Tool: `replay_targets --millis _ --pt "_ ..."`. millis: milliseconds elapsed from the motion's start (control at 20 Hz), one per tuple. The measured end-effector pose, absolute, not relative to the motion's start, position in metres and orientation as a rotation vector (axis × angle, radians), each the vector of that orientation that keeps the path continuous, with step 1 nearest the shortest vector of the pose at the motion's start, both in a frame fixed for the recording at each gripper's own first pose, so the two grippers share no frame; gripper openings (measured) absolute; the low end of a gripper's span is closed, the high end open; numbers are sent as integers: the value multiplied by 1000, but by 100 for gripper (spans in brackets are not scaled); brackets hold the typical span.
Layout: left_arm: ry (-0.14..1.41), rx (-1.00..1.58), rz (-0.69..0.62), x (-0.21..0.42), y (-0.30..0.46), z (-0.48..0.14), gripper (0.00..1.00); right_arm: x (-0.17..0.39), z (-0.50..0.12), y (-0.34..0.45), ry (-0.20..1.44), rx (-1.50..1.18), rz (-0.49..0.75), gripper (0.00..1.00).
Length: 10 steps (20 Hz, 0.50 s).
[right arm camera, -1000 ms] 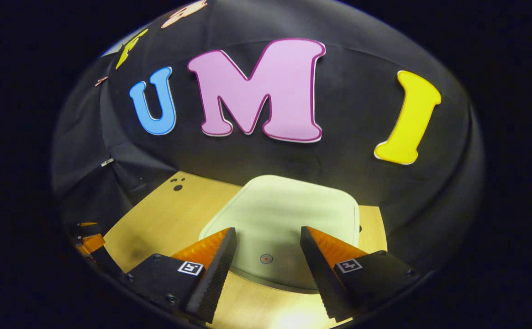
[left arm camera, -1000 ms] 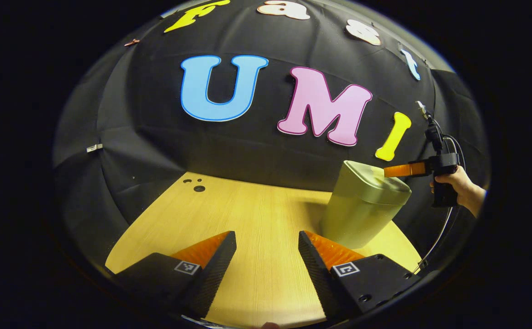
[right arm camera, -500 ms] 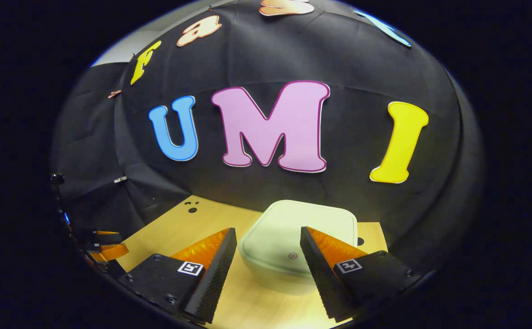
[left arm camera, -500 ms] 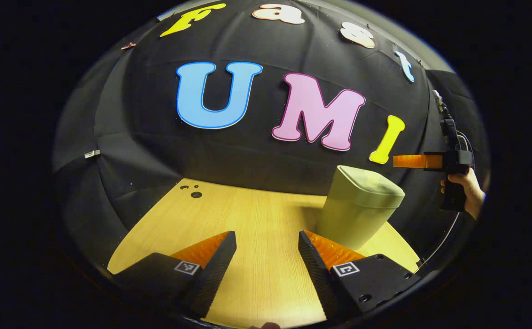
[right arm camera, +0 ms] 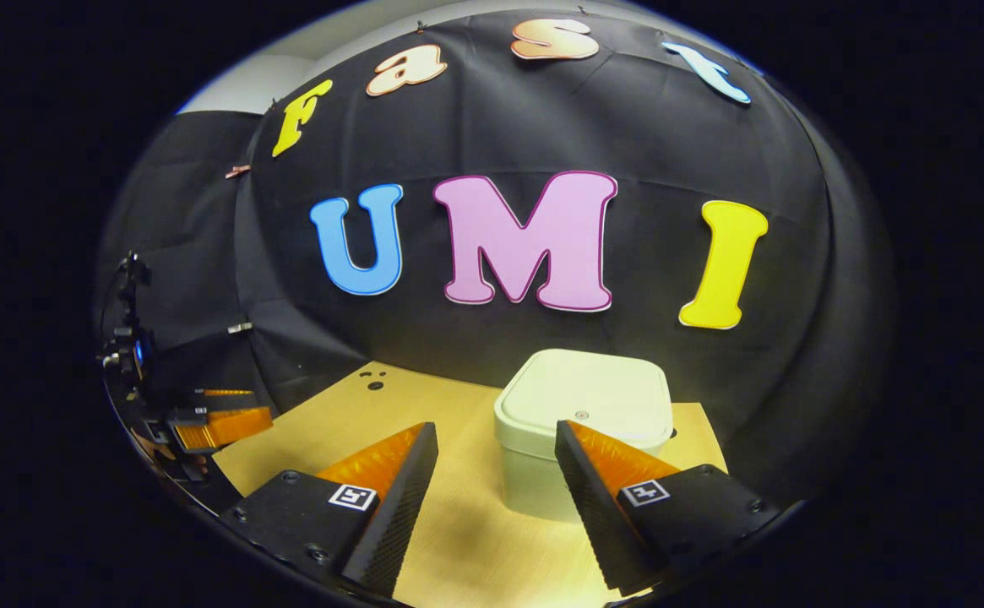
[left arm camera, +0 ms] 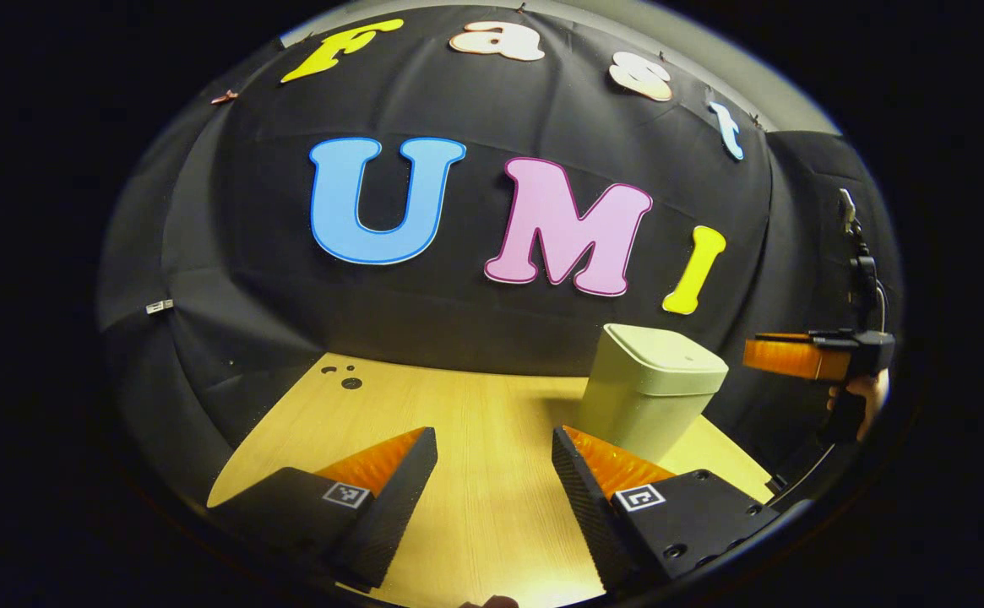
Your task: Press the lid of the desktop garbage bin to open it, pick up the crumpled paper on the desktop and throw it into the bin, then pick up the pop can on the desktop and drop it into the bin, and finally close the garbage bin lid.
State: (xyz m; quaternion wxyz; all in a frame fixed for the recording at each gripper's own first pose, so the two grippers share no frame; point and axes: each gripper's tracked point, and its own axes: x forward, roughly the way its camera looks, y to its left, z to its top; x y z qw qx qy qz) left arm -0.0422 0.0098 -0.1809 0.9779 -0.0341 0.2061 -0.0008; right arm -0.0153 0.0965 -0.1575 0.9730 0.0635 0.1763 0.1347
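A pale green desktop garbage bin (left arm camera: pixel 649 390) stands on the wooden table (left arm camera: pixel 458 422) near the back right, its lid (right arm camera: pixel 586 397) flat and closed. My left gripper (left arm camera: pixel 493 490) hovers open over the table's front, with the bin ahead and to its right. My right gripper (right arm camera: pixel 496 490) is open, held back from the bin and above the table, with the bin's front just behind its right finger. In the left gripper view the right gripper (left arm camera: pixel 783 356) shows at the far right, held by a hand (left arm camera: pixel 863 393). The left gripper (right arm camera: pixel 221 422) appears at the left edge of the right gripper view.
Small dark holes (left arm camera: pixel 346 380) mark the table's far left corner. The black cloth wall rises right behind the table and the bin. A cable (left arm camera: pixel 812 469) hangs down from the right gripper at the table's right edge.
My right gripper has lifted off the bin lid and pulled back toward the front. The left gripper has drawn back a little. The lid stays closed.
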Motion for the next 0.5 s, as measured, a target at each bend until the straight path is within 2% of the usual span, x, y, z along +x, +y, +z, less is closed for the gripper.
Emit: replay_targets --millis 500 --pt "369 17 47 -53 -22 -169 90 -35 -194 99 382 168 390 89"
